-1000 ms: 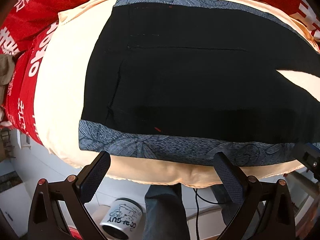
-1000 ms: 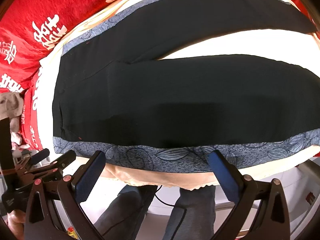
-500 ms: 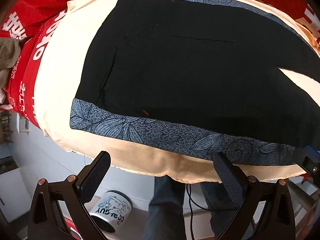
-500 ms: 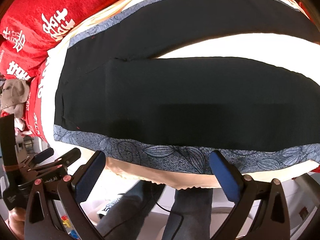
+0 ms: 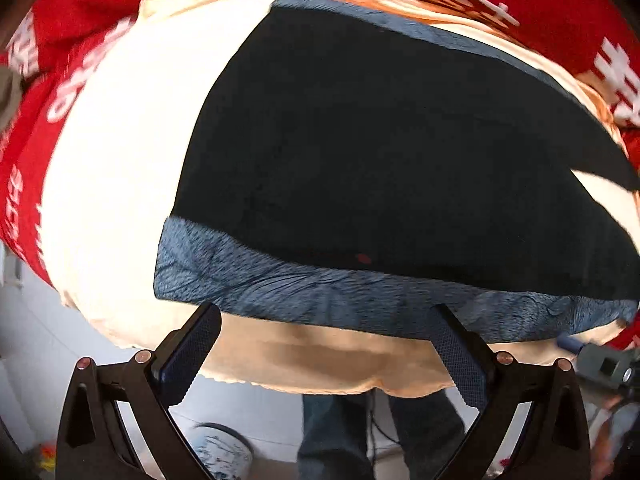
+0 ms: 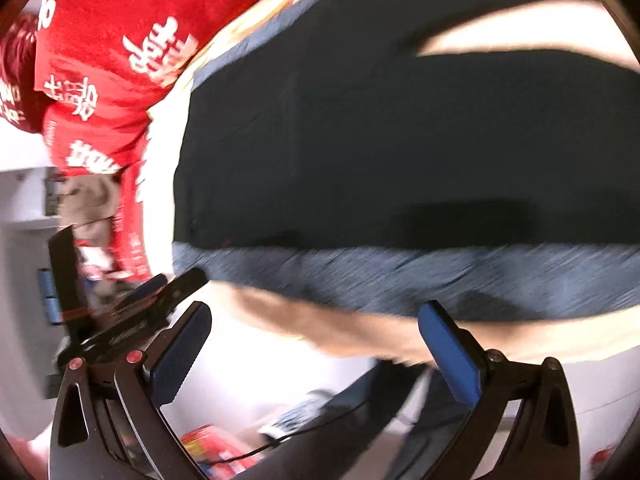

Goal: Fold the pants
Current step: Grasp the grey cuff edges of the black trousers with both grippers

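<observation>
Black pants (image 5: pixel 380 152) with a blue-grey leaf-patterned side stripe (image 5: pixel 280 284) lie spread flat on a cream-covered table (image 5: pixel 108 200). Their waist end is to the left and the two legs run off to the right. My left gripper (image 5: pixel 324 344) is open and empty, hovering at the table's near edge just short of the stripe. My right gripper (image 6: pixel 316 340) is open and empty, also at the near edge below the pants (image 6: pixel 400 152). The left gripper (image 6: pixel 160 292) shows at the right wrist view's left. Both views are motion-blurred.
A red cloth with white characters (image 5: pixel 80 16) lies under the cream cover (image 6: pixel 560 340) at the far and left sides. A person's legs in jeans (image 5: pixel 360 432) stand below the table edge. A white printed mug (image 5: pixel 220 452) sits on the floor.
Both grippers have shifted left along the near table edge and slightly closer to it; the right view swung strongly left toward the waist end. Both stay open. The pants have not moved.
</observation>
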Demonstrator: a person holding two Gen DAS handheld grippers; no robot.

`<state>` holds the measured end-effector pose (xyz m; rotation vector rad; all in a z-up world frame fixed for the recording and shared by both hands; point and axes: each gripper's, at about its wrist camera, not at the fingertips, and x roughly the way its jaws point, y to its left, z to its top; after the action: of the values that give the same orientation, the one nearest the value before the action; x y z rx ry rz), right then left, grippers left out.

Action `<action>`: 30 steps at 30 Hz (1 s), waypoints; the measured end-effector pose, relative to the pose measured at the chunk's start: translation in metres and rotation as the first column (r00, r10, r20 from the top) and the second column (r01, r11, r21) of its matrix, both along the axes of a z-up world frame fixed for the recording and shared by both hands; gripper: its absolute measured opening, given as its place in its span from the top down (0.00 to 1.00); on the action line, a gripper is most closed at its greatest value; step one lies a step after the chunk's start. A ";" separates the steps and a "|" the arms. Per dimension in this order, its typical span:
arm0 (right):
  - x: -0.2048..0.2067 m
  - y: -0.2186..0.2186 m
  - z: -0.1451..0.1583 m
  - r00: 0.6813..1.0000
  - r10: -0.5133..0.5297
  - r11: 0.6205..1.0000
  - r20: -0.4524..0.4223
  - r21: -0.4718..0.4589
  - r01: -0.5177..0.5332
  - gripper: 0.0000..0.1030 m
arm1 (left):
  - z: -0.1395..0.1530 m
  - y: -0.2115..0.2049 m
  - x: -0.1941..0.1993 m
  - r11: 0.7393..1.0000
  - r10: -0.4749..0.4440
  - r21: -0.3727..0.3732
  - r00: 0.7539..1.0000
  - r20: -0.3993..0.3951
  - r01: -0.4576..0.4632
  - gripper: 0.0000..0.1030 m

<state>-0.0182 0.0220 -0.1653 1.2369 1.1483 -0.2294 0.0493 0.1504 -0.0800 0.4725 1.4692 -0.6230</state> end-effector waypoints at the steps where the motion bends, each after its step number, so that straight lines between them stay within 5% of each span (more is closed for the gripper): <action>1: 0.002 0.008 -0.007 1.000 -0.012 0.999 0.020 0.040 0.011 0.00 | -0.005 0.007 0.005 1.000 0.012 -0.023 0.999 -0.034 -0.013 0.00; 3: 0.007 0.023 -0.023 0.996 -0.046 0.993 0.071 0.112 0.038 0.05 | -0.015 0.028 0.018 0.994 0.044 -0.096 0.993 -0.112 -0.055 0.00; 6: 0.007 0.039 -0.055 0.993 -0.095 0.976 0.063 0.202 0.081 0.49 | -0.031 0.053 0.033 0.980 0.084 -0.163 0.977 -0.193 -0.117 0.00; 12: -0.018 0.039 -0.088 0.954 -0.279 0.929 0.112 0.285 0.238 0.49 | -0.053 0.084 0.045 0.952 0.114 -0.236 0.941 -0.318 -0.195 0.00; 18: -0.008 0.020 -0.046 0.893 -0.351 0.918 0.281 0.290 0.269 0.49 | -0.055 0.086 0.043 0.908 0.146 -0.294 0.884 -0.445 -0.297 0.00; 21: -0.003 0.012 -0.022 0.888 -0.314 0.936 0.337 0.269 0.229 0.49 | -0.045 0.094 0.068 0.873 0.232 -0.310 0.879 -0.416 -0.377 0.00; 23: -0.007 0.006 -0.016 0.894 -0.301 0.939 0.331 0.264 0.219 0.49 | -0.041 0.093 0.078 0.868 0.273 -0.293 0.878 -0.393 -0.401 0.15; 25: -0.014 0.004 -0.021 0.906 -0.307 0.937 0.293 0.262 0.233 0.49 | -0.042 0.094 0.082 0.870 0.285 -0.270 0.867 -0.410 -0.413 0.16; 30: -0.058 0.003 -0.054 0.884 -0.424 0.891 0.195 0.268 0.368 0.49 | -0.034 0.072 0.073 0.921 0.234 -0.226 0.916 -0.327 -0.316 0.46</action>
<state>-0.0765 0.0249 -0.2191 1.6521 0.7040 -0.2478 0.1222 0.2225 -0.1140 -0.0542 1.6613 -0.6753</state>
